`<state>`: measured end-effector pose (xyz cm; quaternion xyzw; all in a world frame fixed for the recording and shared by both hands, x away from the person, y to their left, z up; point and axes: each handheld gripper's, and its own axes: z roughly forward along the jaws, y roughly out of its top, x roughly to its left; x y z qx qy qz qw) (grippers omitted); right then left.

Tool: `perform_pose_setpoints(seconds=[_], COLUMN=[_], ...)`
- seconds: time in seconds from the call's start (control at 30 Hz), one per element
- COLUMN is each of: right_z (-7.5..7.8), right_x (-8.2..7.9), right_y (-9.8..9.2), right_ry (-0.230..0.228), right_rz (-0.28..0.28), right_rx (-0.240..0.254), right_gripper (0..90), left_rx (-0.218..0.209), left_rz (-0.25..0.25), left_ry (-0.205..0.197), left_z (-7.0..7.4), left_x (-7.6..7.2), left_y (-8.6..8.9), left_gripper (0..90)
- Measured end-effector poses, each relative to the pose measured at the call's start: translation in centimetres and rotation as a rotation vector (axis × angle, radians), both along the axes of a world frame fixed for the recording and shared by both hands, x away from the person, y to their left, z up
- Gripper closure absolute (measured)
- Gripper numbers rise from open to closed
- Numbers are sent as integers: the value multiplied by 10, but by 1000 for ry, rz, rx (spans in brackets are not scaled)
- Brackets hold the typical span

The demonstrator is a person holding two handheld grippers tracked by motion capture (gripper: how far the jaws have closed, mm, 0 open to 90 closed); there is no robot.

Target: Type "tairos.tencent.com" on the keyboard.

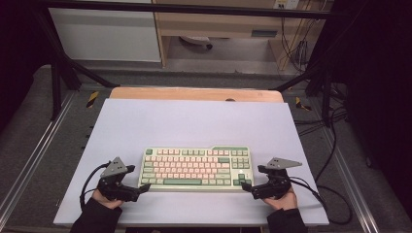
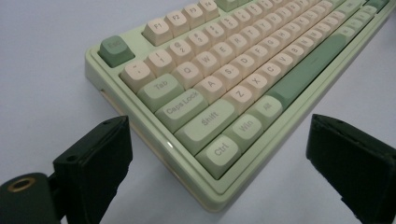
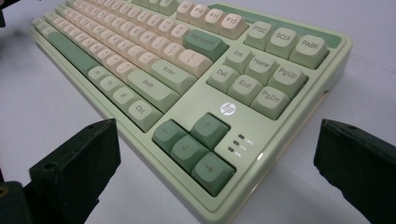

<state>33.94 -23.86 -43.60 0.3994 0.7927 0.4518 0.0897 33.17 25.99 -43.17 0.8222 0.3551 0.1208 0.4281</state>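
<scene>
Both tongs, left and right, gape open at the keyboard corners; uneven closing could skew it on the desk.

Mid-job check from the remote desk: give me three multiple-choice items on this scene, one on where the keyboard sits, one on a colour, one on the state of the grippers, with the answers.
1. Where does the pale green and cream keyboard lie?
A. On the white tabletop, between the two grippers
B. At the table's far edge
C. Held in the air

2. What colour are the four arrow keys?
A. Cream
B. Dark green
C. Black

3. How do the left gripper and right gripper stand?
A. Both shut on the keyboard
B. One shut, one open
C. Both open, each with a near corner of the keyboard between its jaws

Answers: 1 A, the high view shows it flat on the tabletop with a gripper at each end. 2 B, the right gripper view shows them darker green than the case. 3 C, each gripper view shows wide-set jaws clear of the case.
</scene>
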Motion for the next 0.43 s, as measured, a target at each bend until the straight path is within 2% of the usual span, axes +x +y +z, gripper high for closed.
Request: perform_pose_setpoints(seconds=[0.2,0.43], right_z=[-4,-7], right_x=[-4,-5], right_y=[-9,-10], right_ry=[-3,-6], right_rz=[-2,5], right_rx=[8,14], right_gripper=[8,6], left_rx=[9,-1], left_rz=[2,10], left_ry=[9,-1], left_z=[-5,-5], left_x=[1,2], left_y=[2,8], left_gripper=[74,83])
